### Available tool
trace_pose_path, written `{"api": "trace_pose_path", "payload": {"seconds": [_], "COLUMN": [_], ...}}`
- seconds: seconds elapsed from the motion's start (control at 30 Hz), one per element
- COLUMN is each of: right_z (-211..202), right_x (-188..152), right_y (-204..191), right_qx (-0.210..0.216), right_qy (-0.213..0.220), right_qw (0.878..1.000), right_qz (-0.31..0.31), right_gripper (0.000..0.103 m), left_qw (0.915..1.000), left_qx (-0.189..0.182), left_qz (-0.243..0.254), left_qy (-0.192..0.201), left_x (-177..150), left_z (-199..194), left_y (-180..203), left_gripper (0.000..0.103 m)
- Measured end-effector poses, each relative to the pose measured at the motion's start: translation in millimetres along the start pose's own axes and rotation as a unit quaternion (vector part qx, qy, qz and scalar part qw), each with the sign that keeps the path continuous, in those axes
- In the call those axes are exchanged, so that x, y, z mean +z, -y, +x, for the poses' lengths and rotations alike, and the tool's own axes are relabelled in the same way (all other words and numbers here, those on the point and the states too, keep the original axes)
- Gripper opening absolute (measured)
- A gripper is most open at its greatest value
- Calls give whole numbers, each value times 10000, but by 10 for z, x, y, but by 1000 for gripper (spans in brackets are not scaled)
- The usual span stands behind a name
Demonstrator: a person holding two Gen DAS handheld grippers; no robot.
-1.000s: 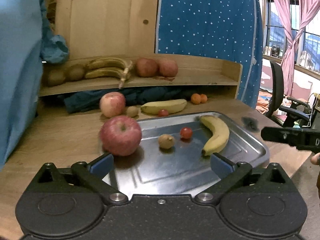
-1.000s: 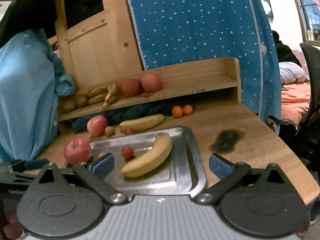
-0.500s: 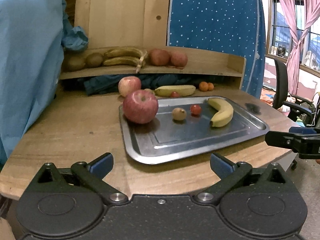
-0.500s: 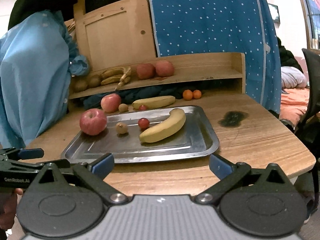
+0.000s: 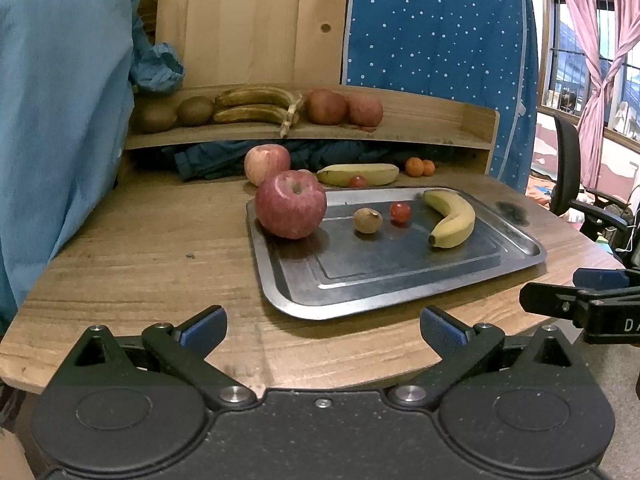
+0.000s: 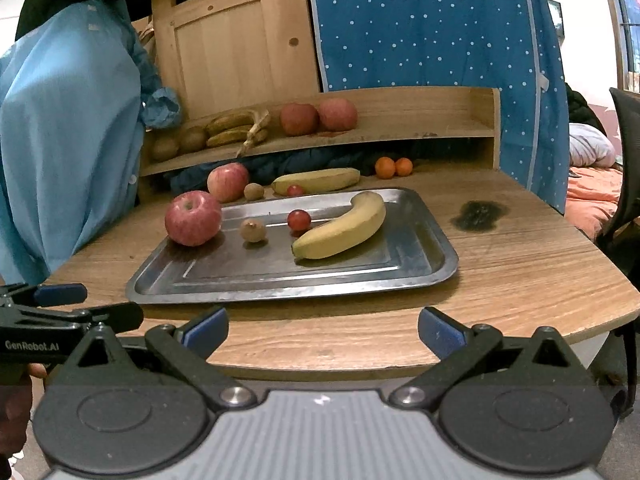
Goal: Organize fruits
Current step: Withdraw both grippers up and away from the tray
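A: On the round wooden tabletop [image 5: 152,248], why is fruit on the flat steel tray [image 5: 400,284]?

B: Probably sorted there: red apple [image 5: 291,204], yellow banana [image 5: 452,216]. Left tongs [image 5: 322,326] and right tongs [image 6: 323,327] are released, empty, at the near edge.

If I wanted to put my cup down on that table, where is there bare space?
Bare wood lies left of the metal tray, and right of it around the dark stain. The tray's near half is also bare. The strip behind the tray is crowded with an apple, a banana and small oranges.
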State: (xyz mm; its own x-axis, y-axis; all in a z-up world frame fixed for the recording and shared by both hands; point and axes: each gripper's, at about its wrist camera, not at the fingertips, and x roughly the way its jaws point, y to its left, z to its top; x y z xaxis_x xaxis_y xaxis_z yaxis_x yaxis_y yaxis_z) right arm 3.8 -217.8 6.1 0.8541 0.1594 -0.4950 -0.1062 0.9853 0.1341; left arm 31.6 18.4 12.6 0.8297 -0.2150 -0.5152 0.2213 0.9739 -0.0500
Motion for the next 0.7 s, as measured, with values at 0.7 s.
{"api": "trace_pose_path", "payload": {"seconds": [0.7], "right_z": [155], "right_x": [215], "right_y": [-45], "right_qx": [5], "right_qy": [-84], "right_qw": [9999], "right_qz": [-105], "right_gripper": [103], "left_qw": [9998], "left_qx": [74], "left_qz": [154], "left_qy": [82], "left_x": [355], "left_z": [113], "left_y": [-127], "left_gripper": [102]}}
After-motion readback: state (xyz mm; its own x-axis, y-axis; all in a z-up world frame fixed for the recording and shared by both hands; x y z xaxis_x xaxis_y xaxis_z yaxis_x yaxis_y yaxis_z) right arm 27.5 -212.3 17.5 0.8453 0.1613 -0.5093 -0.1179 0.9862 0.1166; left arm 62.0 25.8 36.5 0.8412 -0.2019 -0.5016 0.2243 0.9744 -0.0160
